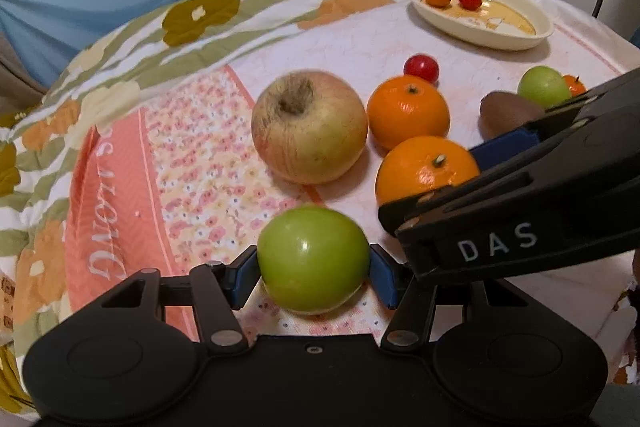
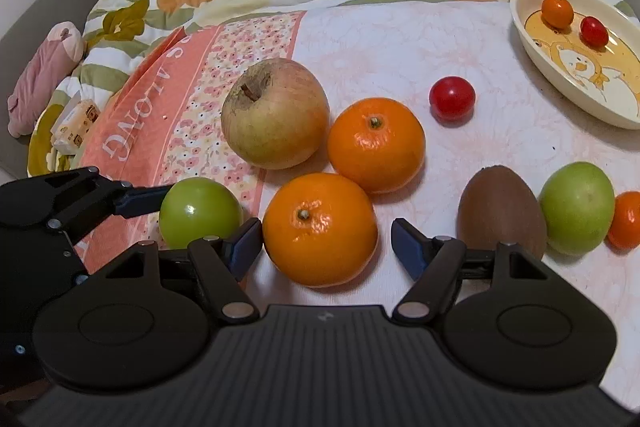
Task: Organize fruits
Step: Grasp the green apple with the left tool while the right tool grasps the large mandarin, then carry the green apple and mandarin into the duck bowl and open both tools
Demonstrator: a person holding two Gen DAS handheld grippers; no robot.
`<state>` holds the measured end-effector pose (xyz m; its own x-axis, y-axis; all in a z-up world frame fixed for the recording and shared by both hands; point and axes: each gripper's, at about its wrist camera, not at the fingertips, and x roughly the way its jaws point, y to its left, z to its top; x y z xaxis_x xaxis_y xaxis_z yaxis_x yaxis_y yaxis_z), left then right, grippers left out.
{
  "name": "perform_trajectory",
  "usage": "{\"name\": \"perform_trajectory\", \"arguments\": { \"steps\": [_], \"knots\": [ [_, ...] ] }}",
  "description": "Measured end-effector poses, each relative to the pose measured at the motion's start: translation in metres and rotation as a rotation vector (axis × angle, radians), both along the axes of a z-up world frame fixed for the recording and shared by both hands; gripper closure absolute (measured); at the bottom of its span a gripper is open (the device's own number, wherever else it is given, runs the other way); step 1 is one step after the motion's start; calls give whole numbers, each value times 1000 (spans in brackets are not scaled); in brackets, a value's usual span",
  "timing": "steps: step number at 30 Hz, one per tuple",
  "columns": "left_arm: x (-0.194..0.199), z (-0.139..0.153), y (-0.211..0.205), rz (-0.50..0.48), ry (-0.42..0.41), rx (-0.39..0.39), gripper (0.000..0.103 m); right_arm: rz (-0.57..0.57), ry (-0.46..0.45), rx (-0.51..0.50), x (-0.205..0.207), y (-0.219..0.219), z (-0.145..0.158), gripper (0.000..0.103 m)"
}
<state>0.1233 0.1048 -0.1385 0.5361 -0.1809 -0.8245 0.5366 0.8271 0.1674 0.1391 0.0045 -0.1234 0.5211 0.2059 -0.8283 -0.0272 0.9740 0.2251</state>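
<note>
We judge the sorting barely begun: the cream dish (image 2: 532,55) far right on the bed (image 2: 380,39) holds only a small orange (image 2: 557,11) and a small red fruit (image 2: 594,31), while most of the fruit is loose on the bedcover. Our left tool (image 1: 313,269) pinches a green apple (image 1: 313,261) between its blue pads, one touching each side, low over the cover, so this looks like the pickup for the next piece. Our right tool (image 2: 326,247) is spread around the nearer large orange (image 2: 320,229); one pad sits just beside its skin, the other stands apart, so nothing is gripped there yet. Counting the loose fruit: one big yellow-red apple (image 2: 275,113), two large oranges including the farther one (image 2: 376,145), two green apples counting the second (image 2: 577,207) at the right, one kiwi (image 2: 502,213), one red cherry-like fruit (image 2: 452,99), and one small orange (image 2: 626,219) touching that second green apple. That leaves eight pieces to place, against two already in the dish.
</note>
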Motion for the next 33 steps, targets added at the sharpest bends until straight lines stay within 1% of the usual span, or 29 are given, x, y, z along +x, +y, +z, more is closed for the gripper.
{"name": "perform_trajectory", "arguments": {
  "steps": [3, 10, 15, 20, 25, 33],
  "knots": [
    [-2, -2, 2, 0, 8, -24, 45, 8, -2, -3, 2, 1, -1, 19],
    [-2, -2, 3, 23, 6, -39, 45, 16, 7, 6, 2, 2, -3, 25],
    [-5, 1, 6, 32, -9, -43, 45, 26, 3, -6, 2, 3, -2, 26],
    [-8, 11, 9, 45, -29, -62, 45, 25, -8, -11, -3, -1, 4, 26],
    [-12, 29, 6, 56, -49, -95, 45, 2, -45, -5, -11, -11, 26, 26],
    [-21, 74, -14, 76, -102, -147, 45, -20, -151, -3, -27, -45, 81, 26]
  ]
}}
